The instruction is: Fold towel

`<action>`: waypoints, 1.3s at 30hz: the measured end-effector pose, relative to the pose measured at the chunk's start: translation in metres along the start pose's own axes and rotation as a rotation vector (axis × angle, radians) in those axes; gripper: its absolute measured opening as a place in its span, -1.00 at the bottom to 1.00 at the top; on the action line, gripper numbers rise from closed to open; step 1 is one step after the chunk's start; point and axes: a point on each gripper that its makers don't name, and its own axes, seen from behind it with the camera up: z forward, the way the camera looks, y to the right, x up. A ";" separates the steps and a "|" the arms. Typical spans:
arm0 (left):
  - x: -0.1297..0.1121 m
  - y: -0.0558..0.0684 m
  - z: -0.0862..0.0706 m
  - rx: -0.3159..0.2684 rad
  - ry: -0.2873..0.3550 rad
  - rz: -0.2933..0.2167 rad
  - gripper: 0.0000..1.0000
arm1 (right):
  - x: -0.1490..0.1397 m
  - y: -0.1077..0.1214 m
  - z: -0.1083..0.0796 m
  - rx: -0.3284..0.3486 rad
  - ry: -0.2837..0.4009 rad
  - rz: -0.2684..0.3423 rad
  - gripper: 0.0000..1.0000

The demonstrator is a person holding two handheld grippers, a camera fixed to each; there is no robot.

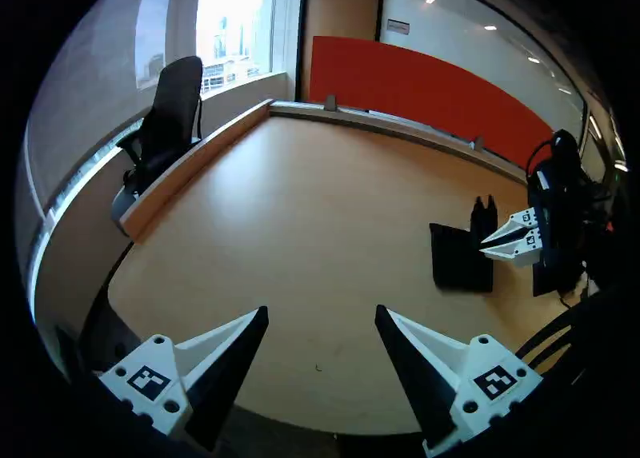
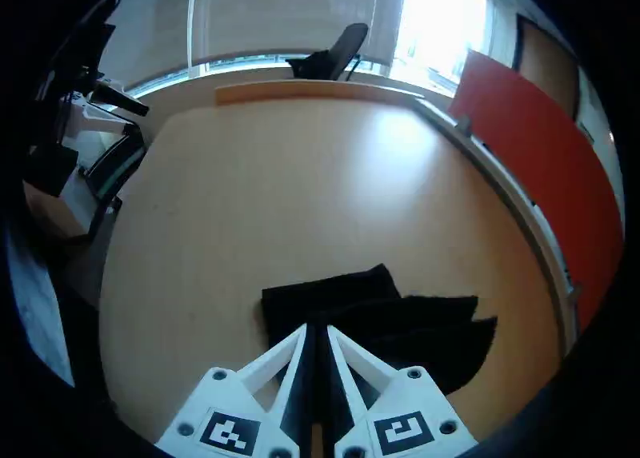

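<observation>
Black office chair (image 1: 168, 122) at far left, past the table's raised edge, beside the window (image 1: 232, 34). Pale wood table (image 1: 320, 202) spreads across the middle. Left gripper (image 1: 320, 314) is held low over the near edge, roughly level and aimed across the tabletop. Its claw is released, fingers spread wide with bare wood between them and nothing held. Red partition (image 1: 424, 90) runs along the far side.

Right of centre, the black towel (image 1: 458, 256) lies on the table, well apart from the left gripper, with one small peak of cloth standing up at its far right corner. Right gripper (image 1: 485, 244) is at the right, fingers pointing left, tips at the towel's right edge.

In the right gripper view, the towel lies directly under and ahead of the tips, its layered folds fanning out to the right. The fingers are drawn nearly together, leaving a slim dark gap. Cannot tell whether cloth is pinched between them.
</observation>
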 end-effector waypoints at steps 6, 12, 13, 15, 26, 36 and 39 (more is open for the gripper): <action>-0.005 -0.012 -0.006 0.024 -0.002 -0.021 0.99 | -0.008 -0.007 0.020 0.034 -0.032 0.010 -0.89; -0.006 -0.014 -0.006 0.030 0.000 -0.023 0.99 | -0.009 -0.007 0.022 0.039 -0.037 0.016 -0.90; -0.006 -0.014 -0.006 0.029 0.000 -0.022 0.99 | -0.008 -0.006 0.021 0.039 -0.037 0.015 -0.90; -0.005 -0.012 -0.005 0.027 0.000 -0.020 0.99 | -0.008 -0.006 0.020 0.039 -0.036 0.014 -0.90; -0.001 -0.007 -0.002 0.020 0.006 -0.007 0.99 | -0.007 -0.004 0.014 0.036 -0.026 0.024 -0.91; 0.000 -0.005 -0.002 0.018 0.008 -0.002 0.99 | -0.010 -0.002 0.008 0.032 -0.022 0.055 0.28; 0.001 -0.003 -0.002 0.016 0.010 0.000 0.99 | -0.012 -0.001 0.007 0.026 -0.020 0.067 0.40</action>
